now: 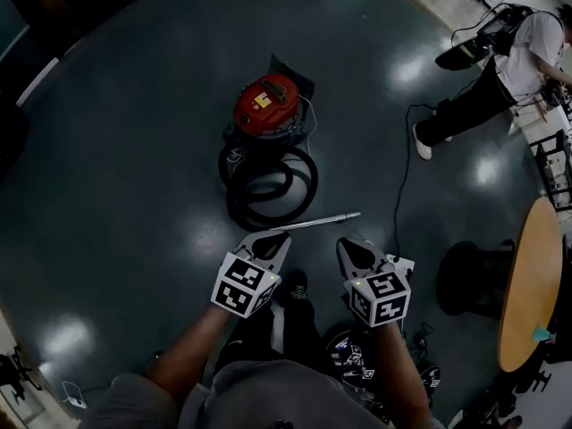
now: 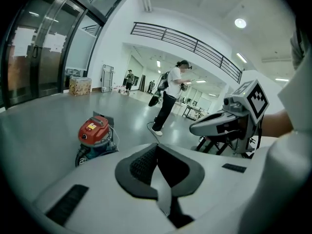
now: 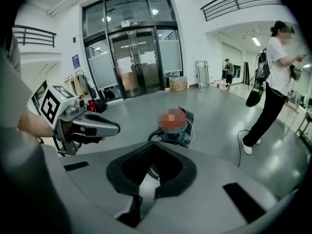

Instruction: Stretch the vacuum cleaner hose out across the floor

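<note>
Floor [image 1: 134, 150]: one dark, glossy expanse under everything in the head view.
Glass doors [image 3: 131, 57]: one double set, seen only in the right gripper view, at 12 o'clock beyond the cleaner.
Round table [image 1: 527, 284]: one, wooden top, at 3 to 4 o'clock in the head view; neither gripper view shows it.
People: two besides the wearer. One standing person [image 1: 500, 79] is at 2 o'clock. One distant figure [image 2: 129, 79] appears only in the gripper views.
Vacuum cleaner [image 1: 266, 104]: one, red lid, at 12 o'clock from the grippers, well apart from them.
Hose [image 1: 304, 195]: one, black, lying in loops on the floor against the cleaner's 6 o'clock side, not stretched out.
Wand [image 1: 315, 221]: one metal tube, flat on the floor just beyond the gripper tips; seen only in the head view.
Cable [image 1: 399, 186]: one thin black line running toward the standing person.
Left gripper [image 1: 275, 238]: one; tongs together, nothing between them.
Right gripper [image 1: 350, 247]: one; tongs together, nothing between them.
Marker cubes: two, one per gripper, with black and white squares.
Writing: a yellow label on the red lid, print too small to read.
</note>
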The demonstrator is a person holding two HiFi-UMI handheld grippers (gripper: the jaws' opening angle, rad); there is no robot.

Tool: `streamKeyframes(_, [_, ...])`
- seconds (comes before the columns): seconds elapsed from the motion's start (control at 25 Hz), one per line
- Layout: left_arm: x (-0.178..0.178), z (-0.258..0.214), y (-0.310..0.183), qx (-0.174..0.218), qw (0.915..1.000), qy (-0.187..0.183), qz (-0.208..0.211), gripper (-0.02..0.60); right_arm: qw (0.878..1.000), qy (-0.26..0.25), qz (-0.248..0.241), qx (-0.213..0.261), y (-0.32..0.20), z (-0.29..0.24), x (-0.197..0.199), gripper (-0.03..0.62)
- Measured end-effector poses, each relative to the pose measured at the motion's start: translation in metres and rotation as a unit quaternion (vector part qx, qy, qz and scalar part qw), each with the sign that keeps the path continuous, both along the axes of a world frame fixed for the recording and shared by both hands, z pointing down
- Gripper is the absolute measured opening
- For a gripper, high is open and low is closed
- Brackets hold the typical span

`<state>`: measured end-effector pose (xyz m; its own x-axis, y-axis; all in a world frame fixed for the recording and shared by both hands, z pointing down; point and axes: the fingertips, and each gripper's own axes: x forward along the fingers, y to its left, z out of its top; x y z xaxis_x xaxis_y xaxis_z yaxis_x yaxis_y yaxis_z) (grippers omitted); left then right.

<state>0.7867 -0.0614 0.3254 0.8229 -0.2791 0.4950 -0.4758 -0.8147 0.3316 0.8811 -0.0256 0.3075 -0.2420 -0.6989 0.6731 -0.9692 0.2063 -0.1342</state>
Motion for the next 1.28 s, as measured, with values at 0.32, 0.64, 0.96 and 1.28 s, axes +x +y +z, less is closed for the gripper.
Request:
streamKeyframes(0.32, [0.002,0.103,-0.029,-0.028,0.9977,-0.044,-0.043,0.009,0.994,-0.013,-0.084,-0.069,-0.029,0.13,0.006,0.006])
streamKeyframes(0.64, [-0.001,0.304,-0.047,-0.069,0.9899,-0.088,-0.088,0.009,0.969,-0.009,-0.217,-0.119,-0.045,0.342,-0.003,0.006])
streamKeyframes(0.96, [-0.023,0.494,-0.045,-0.106,0.982,-0.11,-0.112,0.009,0.946,0.033,-0.293,-0.135,-0.057,0.55,-0.018,0.008])
streamKeyframes(1.28, [-0.058,0.634,-0.033,-0.141,0.97,-0.139,-0.141,0.009,0.9,0.101,-0.392,-0.161,-0.05,0.703,-0.029,0.142])
